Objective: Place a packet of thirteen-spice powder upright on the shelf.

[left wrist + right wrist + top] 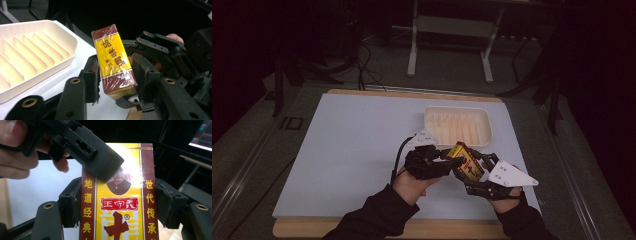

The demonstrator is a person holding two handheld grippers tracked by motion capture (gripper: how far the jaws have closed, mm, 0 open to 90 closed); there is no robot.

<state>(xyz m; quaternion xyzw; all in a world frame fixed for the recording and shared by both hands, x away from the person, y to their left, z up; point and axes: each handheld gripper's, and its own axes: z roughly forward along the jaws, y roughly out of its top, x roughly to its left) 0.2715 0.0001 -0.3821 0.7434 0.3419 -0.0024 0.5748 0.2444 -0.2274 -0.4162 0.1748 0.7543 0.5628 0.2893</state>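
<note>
Both grippers are on the yellow-and-maroon wrapped box, held up over the table at about five o'clock. The right gripper has its jaws clenched on the box's narrow maroon sides, while the left gripper has its jaws pressed against its broad faces from nine o'clock. Just beyond, at twelve o'clock, sits a ribbed cream tray, apart from the box.
</note>
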